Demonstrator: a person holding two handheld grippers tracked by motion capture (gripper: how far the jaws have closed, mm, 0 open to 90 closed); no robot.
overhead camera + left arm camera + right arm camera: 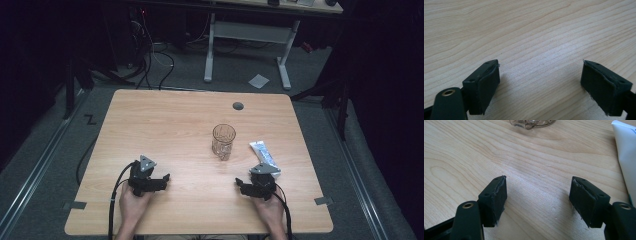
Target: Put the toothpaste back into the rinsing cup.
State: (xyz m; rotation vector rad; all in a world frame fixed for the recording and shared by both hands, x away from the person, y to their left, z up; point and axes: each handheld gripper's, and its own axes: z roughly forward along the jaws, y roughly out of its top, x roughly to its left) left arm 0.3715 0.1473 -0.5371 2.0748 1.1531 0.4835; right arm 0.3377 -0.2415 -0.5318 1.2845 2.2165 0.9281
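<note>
A clear drinking glass (223, 141) stands upright near the middle of the wooden table (170, 125). Its base shows at the top edge of the right gripper view (534, 123). A white tube (264, 156) lies flat to the right of the glass, and also at the right edge of the right gripper view (624, 150). My left gripper (159, 182) rests low over the near left part of the table, open, with bare wood between its pads (540, 67). My right gripper (242, 187) sits near the front right, just short of the tube, open with nothing between its jaws (539, 182).
A round grey grommet (238, 106) is set into the table's far side. Beyond the table are a white-legged desk (250, 35), cables on the floor and a paper scrap (258, 80). Grey tape tabs (324, 201) mark the front corners.
</note>
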